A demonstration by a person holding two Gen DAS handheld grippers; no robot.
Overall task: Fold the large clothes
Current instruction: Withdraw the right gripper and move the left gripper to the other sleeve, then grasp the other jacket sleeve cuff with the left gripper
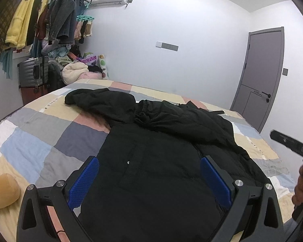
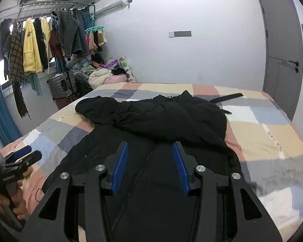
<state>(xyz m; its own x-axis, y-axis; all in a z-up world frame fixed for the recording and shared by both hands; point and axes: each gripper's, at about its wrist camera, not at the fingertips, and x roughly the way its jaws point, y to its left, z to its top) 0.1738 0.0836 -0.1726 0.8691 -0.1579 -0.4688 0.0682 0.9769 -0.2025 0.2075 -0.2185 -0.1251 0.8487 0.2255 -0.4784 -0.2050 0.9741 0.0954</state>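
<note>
A large black jacket point(image 1: 151, 145) lies spread on the patchwork bed point(image 1: 40, 133), its hood and sleeves bunched at the far end. It also shows in the right wrist view point(image 2: 163, 117). My left gripper point(image 1: 149, 163) is open and empty, hovering over the jacket's near body. My right gripper point(image 2: 150, 151) is open and empty, also above the jacket's near part. The right gripper's body shows at the right edge of the left wrist view point(image 1: 293, 147), and the left gripper shows at the left edge of the right wrist view point(image 2: 22, 161).
A clothes rack point(image 2: 46, 40) with hanging garments, a grey suitcase point(image 1: 33, 71) and a heap of laundry point(image 1: 78, 68) stand beyond the bed's far left. A grey door point(image 1: 260, 74) is at the right. A yellow cushion point(image 1: 2, 189) lies on the bed's near left.
</note>
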